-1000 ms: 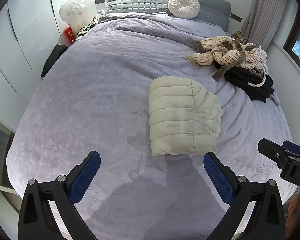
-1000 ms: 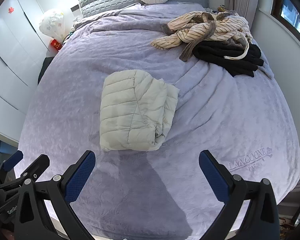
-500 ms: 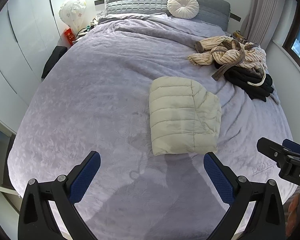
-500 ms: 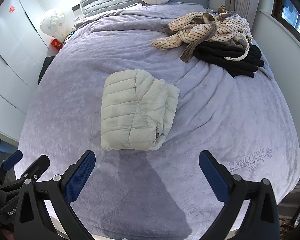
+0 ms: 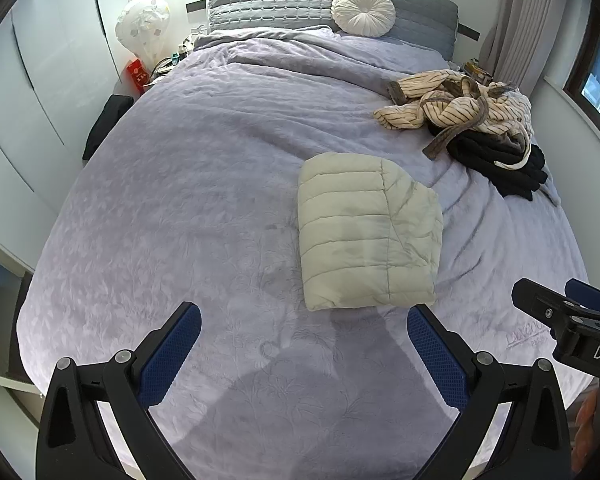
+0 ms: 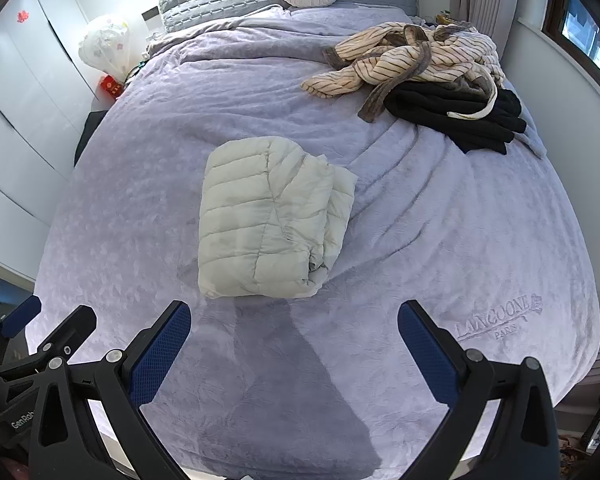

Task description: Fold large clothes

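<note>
A cream quilted puffer jacket [image 5: 368, 232], folded into a rectangular bundle, lies on the lavender plush bedspread [image 5: 188, 200]. The left gripper [image 5: 304, 344] hovers just short of the jacket, blue-padded fingers spread wide and empty. Beyond the jacket, toward the grey headboard, sits a heap of striped beige robe [image 5: 452, 104] over black clothing [image 5: 500, 160]. The right gripper [image 5: 568, 312] enters beside the jacket.

Lying on lavender bed [image 5: 188, 184]: folded cream puffer jacket [image 5: 364, 232], striped robe [image 5: 452, 108] piling over black clothes [image 5: 500, 164], round cushion [image 5: 363, 11].
</note>
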Motion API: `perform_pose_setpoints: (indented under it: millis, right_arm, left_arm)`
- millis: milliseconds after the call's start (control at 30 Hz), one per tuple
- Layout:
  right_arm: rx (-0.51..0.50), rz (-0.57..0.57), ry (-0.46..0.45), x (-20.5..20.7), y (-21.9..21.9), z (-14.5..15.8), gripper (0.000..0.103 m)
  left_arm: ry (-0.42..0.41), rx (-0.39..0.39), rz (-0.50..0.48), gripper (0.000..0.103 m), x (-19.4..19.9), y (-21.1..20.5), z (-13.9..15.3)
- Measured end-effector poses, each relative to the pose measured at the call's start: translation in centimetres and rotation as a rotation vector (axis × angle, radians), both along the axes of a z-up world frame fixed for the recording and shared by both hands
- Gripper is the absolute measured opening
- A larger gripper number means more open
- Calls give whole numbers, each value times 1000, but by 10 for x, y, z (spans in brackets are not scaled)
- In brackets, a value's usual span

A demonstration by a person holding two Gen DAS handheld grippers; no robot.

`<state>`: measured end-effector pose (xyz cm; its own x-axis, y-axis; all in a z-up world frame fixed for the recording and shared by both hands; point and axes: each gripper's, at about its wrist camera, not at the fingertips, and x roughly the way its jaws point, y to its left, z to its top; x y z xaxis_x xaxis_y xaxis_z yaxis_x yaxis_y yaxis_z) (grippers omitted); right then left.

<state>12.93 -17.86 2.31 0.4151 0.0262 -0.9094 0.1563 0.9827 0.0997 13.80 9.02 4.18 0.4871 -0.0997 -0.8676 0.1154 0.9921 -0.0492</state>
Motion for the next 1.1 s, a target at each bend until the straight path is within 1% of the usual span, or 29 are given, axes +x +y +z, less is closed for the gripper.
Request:
perform_pose_setpoints:
  millis: [1100]
  right_arm:
    - [-1,2,4,0,-1,-1,103]
  left_arm:
    - [-2,11,1,103,-2,1,0]
